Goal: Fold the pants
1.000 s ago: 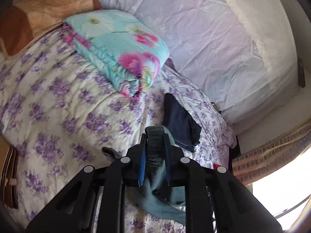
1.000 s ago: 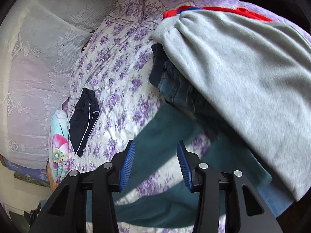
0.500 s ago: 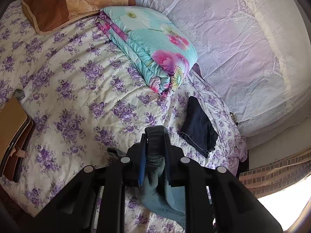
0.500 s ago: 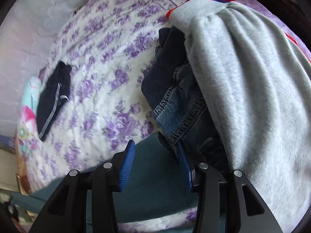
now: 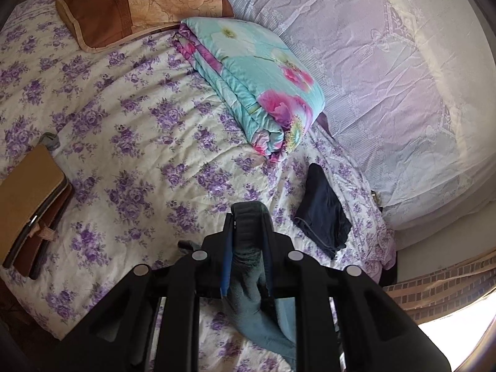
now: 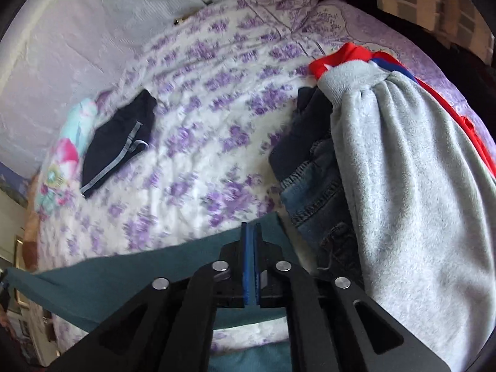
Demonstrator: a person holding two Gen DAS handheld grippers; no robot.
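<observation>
The teal pants (image 6: pixel 124 279) lie stretched across the purple-flowered bedsheet (image 6: pixel 217 117), close under my right gripper (image 6: pixel 249 228). Its jaws are closing: the blue pads stand almost together, pinching the pants' upper edge beside the clothes pile. In the left wrist view my left gripper (image 5: pixel 248 217) is shut on a bunched fold of the same teal pants (image 5: pixel 248 297). The fabric loops over the fingertips and hangs down between the arms, above the sheet (image 5: pixel 124 124).
A folded turquoise floral quilt (image 5: pixel 257 77) and a brown pillow (image 5: pixel 139 3) lie at the bed's head. Small folded navy shorts (image 5: pixel 322 217) rest near the lace-covered wall. A brown bag (image 5: pixel 28 204) sits at the bed's left edge. Grey sweatpants (image 6: pixel 403 186) cover jeans (image 6: pixel 313 192) at the right.
My right gripper's jaws have gone from wide open to nearly together on the teal pants' edge, and its view has rolled. My left gripper, still gripping the fold, has drifted across the bed.
</observation>
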